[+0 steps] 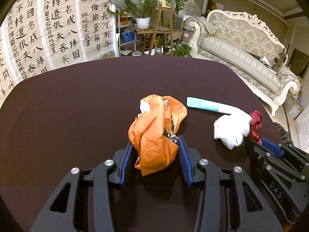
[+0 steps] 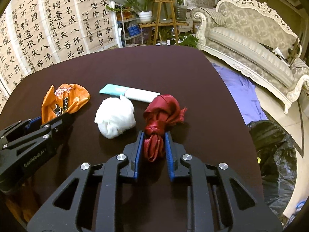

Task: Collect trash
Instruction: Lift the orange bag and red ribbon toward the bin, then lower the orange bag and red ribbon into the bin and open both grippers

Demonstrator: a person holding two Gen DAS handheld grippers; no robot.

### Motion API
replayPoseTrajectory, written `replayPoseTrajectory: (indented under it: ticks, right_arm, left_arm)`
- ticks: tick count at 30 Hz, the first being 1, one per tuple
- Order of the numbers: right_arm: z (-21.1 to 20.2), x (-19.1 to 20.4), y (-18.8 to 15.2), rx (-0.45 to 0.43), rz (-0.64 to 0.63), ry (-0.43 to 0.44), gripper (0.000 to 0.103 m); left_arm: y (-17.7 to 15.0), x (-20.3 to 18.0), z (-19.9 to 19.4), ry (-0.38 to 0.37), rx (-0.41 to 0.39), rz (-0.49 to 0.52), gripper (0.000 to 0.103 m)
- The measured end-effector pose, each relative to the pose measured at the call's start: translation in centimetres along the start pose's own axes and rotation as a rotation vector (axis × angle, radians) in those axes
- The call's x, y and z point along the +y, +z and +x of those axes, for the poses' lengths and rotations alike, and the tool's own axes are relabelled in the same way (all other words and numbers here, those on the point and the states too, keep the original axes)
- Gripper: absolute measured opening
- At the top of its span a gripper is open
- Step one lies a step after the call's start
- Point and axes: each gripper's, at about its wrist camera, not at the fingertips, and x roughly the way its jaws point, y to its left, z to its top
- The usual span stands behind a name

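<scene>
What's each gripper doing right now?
Left gripper: shut on the crumpled orange plastic bag.
Right gripper: shut on the knotted dark red satin cloth.

orange wrapper point(image 1: 157, 133): crinkled plastic | red ribbon point(image 2: 160, 119): glossy cloth | table point(image 2: 135, 67): matt

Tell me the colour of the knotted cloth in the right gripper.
Dark red knotted cloth, clearest in the right wrist view.

"DAS" on right tongs point(image 1: 255, 135), "GenRobot.AI" on left tongs point(image 2: 58, 116), calligraphy scrolls point(image 1: 48, 29) (Chinese verse)
</scene>
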Motion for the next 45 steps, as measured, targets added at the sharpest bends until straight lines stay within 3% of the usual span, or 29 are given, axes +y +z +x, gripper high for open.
replayPoseTrajectory:
  ticks: [22, 35, 45]
  right_arm:
    - [-6.0, -3.0, -7.2, -0.026, 0.029, -0.02, 0.02]
    - [-8.9, -7.2, -9.5, -0.07, 0.103, -0.047, 0.02]
    - [-10.9, -12.3, -10.6, -0.112, 0.19, -0.113, 0.02]
  left_arm:
    - [-5.6, -4.1, -5.1, -0.045, -0.036, 0.078, 0.043]
    - [-7.2, -8.3, -5.9, -0.088, -0.048, 0.16, 0.043]
    - [-7.8, -13.3, -6.6, -0.149, -0.072, 0.219, 0.043]
